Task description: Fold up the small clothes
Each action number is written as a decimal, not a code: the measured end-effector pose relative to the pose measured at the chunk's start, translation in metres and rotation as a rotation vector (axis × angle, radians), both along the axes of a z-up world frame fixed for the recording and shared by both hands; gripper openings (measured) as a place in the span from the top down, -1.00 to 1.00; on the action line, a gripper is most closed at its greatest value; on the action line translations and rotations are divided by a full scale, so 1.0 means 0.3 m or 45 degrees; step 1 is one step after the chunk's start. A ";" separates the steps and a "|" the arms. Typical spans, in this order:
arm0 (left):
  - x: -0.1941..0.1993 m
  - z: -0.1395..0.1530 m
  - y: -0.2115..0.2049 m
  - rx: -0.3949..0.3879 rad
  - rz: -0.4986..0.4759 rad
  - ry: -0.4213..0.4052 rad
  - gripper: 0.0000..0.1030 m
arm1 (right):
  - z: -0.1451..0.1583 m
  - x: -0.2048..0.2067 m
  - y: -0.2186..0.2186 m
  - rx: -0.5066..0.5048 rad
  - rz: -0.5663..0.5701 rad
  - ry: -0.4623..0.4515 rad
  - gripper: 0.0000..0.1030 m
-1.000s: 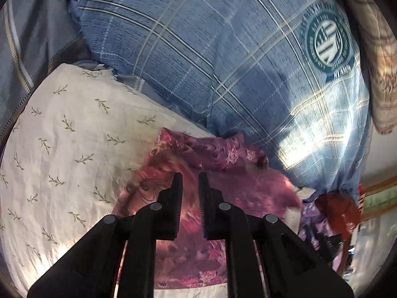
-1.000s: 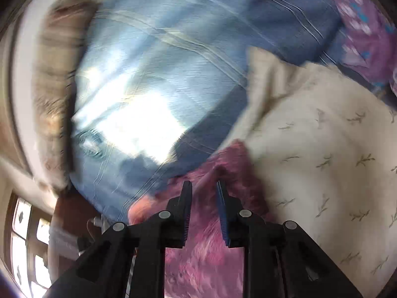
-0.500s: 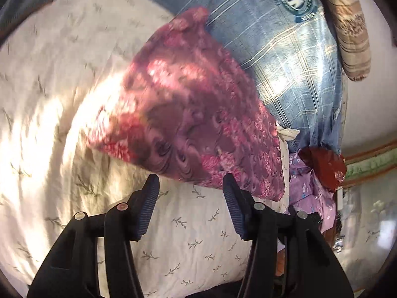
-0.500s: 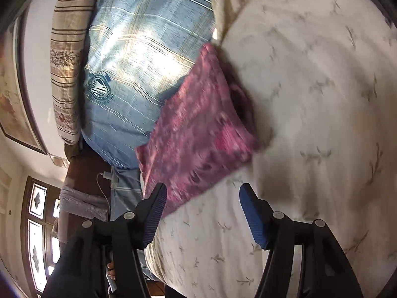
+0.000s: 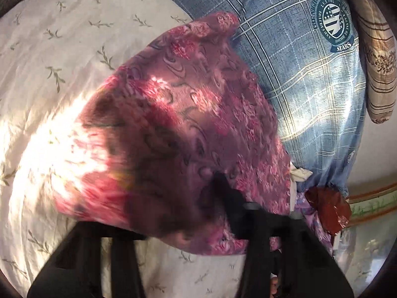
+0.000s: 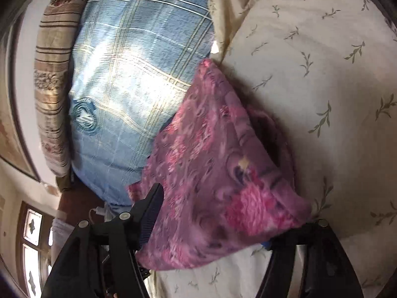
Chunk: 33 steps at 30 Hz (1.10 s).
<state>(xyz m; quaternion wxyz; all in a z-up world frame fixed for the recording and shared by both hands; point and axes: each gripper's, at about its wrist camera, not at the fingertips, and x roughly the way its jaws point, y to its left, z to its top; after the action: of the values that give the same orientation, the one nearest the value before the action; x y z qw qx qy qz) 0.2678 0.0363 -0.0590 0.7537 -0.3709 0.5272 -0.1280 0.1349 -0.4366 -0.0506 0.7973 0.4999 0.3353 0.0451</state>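
Note:
A pink-and-purple floral garment lies in a rough triangle on the cream leaf-print sheet. My left gripper is at its near edge. The right finger rests on top of the cloth and the other is hidden beneath it. The jaws are closing with the hem between them. My right gripper straddles the opposite near corner. Its left finger lies bare beside the cloth and the other is covered by it. These jaws are closing too, still wide apart.
A blue plaid pillow with a round crest lies just behind the garment. A brown striped pillow is beyond it by the wall. A red item and lilac cloth sit at the bed's edge.
Both grippers were shut at the garment a second ago, then opened and drew back. Since then they have pushed forward and down, and the garment's near edge now drapes over one finger of each.

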 end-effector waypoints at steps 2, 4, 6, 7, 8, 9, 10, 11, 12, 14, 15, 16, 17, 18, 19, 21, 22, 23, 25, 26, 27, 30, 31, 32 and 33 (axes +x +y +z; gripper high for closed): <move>-0.012 0.007 0.012 0.017 0.016 -0.014 0.74 | -0.019 0.021 -0.012 0.030 0.030 0.027 0.87; -0.051 0.046 0.018 0.084 0.015 -0.076 0.85 | -0.008 0.006 -0.026 0.049 0.039 0.008 0.89; -0.091 0.096 0.008 0.181 0.008 -0.143 0.87 | 0.040 -0.025 -0.021 0.010 0.078 -0.035 0.89; -0.126 0.133 0.000 0.248 0.006 -0.185 0.88 | 0.066 -0.043 -0.014 0.003 0.102 -0.056 0.89; -0.155 0.153 0.004 0.270 0.007 -0.215 0.89 | 0.095 -0.068 -0.003 -0.006 0.133 -0.080 0.89; -0.187 0.173 0.011 0.279 0.006 -0.239 0.89 | 0.117 -0.091 0.005 -0.019 0.149 -0.093 0.89; -0.224 0.192 0.015 0.288 0.004 -0.256 0.89 | 0.136 -0.122 0.010 -0.020 0.163 -0.107 0.89; -0.269 0.208 0.022 0.291 -0.003 -0.272 0.89 | 0.150 -0.163 0.012 -0.007 0.179 -0.117 0.89; -0.308 0.216 0.032 0.286 -0.012 -0.272 0.89 | 0.158 -0.195 0.011 0.000 0.187 -0.117 0.89; -0.425 0.219 0.066 0.257 -0.037 -0.251 0.89 | 0.160 -0.290 -0.003 0.038 0.211 -0.107 0.89; -0.465 0.214 0.073 0.247 -0.050 -0.239 0.90 | 0.156 -0.331 -0.011 0.060 0.228 -0.096 0.89; -0.522 0.204 0.082 0.242 -0.071 -0.228 0.90 | 0.149 -0.395 -0.020 0.076 0.240 -0.077 0.89; -0.582 0.184 0.094 0.264 -0.087 -0.209 0.90 | 0.141 -0.435 -0.026 0.082 0.249 -0.070 0.89; -0.624 0.158 0.106 0.280 -0.099 -0.178 0.90 | 0.122 -0.489 -0.031 0.085 0.272 -0.055 0.89; -0.660 0.104 0.114 0.279 -0.131 -0.115 0.90 | 0.094 -0.533 -0.038 0.067 0.266 -0.015 0.87; -0.675 0.022 0.138 0.257 -0.124 -0.004 0.90 | 0.006 -0.582 -0.044 0.038 0.260 0.114 0.81; -0.674 -0.012 0.159 0.223 -0.111 0.064 0.90 | -0.035 -0.593 -0.045 0.031 0.251 0.167 0.70; -0.673 -0.019 0.174 0.192 -0.112 0.085 0.90 | -0.063 -0.601 -0.046 0.033 0.228 0.203 0.70; -0.692 0.032 0.201 0.201 -0.149 0.035 0.90 | -0.059 -0.619 -0.047 0.061 0.208 0.193 0.66; -0.706 0.068 0.209 0.227 -0.182 -0.018 0.89 | -0.039 -0.625 -0.048 0.033 0.213 0.197 0.64; -0.722 0.106 0.215 0.253 -0.227 -0.074 0.86 | -0.004 -0.636 -0.053 -0.022 0.222 0.188 0.57; -0.785 0.229 0.253 0.324 -0.319 -0.261 0.62 | 0.113 -0.693 -0.098 -0.229 0.140 0.162 0.35; -0.794 0.277 0.268 0.376 -0.314 -0.327 0.40 | 0.154 -0.710 -0.120 -0.293 0.087 0.141 0.31; -0.782 0.305 0.276 0.413 -0.301 -0.365 0.26 | 0.194 -0.713 -0.138 -0.345 0.051 0.115 0.30; -0.766 0.331 0.282 0.446 -0.284 -0.398 -0.03 | 0.221 -0.705 -0.150 -0.373 0.041 0.093 0.29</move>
<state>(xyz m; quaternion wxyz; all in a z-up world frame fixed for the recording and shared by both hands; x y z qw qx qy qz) 0.0381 0.1210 0.0404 0.8600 -0.1502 0.4560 -0.1728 -0.0767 -0.4816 0.0157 0.8481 0.3743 0.3749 -0.0096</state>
